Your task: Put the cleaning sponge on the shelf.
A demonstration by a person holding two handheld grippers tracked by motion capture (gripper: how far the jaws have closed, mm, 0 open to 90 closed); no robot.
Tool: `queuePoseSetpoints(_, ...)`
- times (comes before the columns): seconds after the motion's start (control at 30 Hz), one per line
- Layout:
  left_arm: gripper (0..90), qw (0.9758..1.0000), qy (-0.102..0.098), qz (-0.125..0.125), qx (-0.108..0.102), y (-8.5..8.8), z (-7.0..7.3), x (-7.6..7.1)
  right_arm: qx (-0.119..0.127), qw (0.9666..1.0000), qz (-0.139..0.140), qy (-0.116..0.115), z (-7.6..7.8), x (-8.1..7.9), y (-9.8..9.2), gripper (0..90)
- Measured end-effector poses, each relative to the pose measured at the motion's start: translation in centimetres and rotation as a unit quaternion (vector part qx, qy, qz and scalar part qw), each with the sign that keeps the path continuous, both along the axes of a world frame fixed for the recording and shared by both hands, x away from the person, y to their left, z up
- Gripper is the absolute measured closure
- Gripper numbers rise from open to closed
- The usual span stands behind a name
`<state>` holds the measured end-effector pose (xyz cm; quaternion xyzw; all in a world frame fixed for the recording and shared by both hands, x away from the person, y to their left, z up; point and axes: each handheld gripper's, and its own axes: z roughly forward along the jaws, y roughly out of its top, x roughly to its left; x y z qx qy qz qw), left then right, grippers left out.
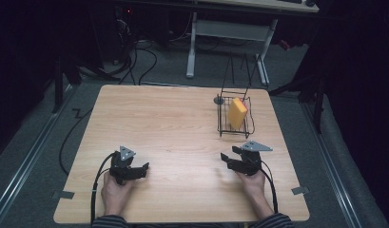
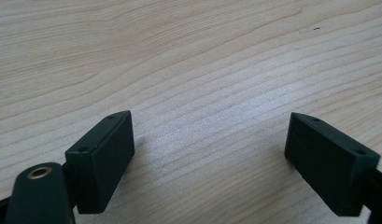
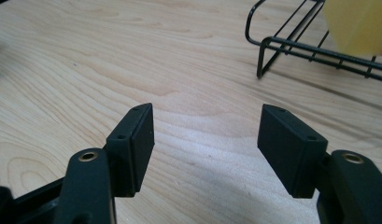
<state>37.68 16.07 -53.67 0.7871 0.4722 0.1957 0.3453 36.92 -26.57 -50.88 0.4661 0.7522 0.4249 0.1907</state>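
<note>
A yellow sponge [image 1: 238,112] leans upright inside a black wire rack [image 1: 223,124] on the right half of the wooden table [image 1: 173,123]. The right gripper view shows the sponge [image 3: 359,23] and the rack's front foot [image 3: 263,56] at the top right. My right gripper [image 1: 228,156] rests low near the table's front, a little in front of the rack, open with nothing between its jaws [image 3: 205,135]. My left gripper [image 1: 143,168] sits at the front left, also open and empty [image 2: 209,149], over bare wood.
A small dark round piece [image 1: 219,100] lies by the rack's back left corner. Grey tape tabs [image 1: 300,190] mark the table's front corners. Beyond the far edge stand a white desk frame [image 1: 192,47] and floor cables [image 1: 149,57].
</note>
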Motion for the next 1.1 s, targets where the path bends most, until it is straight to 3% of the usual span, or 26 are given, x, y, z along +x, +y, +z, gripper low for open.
queuePoseSetpoints(0.4, 16.4, 1.0, 0.0, 0.0, 0.0, 0.0, 0.0, 0.0, -0.023, 0.9994, -0.002, 0.027, -1.8, -0.1, 0.3, 36.8)
queuePoseSetpoints(0.63, 16.4, 1.0, 0.0, 0.0, -0.001, 0.0, 0.0, 0.0, -0.072, 0.9964, 0.005, 0.044, -2.2, 0.1, 1.3, 34.4)
queuePoseSetpoints(0.7, 16.4, 1.0, -0.001, 0.0, -0.001, 0.0, 0.0, 0.0, -0.095, 0.9948, 0.01, 0.037, -2.2, 0.0, 1.7, 33.0)
queuePoseSetpoints(1.1, 16.4, 1.0, -0.001, 0.0, -0.001, 0.0, 0.0, 0.0, -0.097, 0.9946, 0.005, 0.037, -2.3, -0.3, 2.1, 32.4)
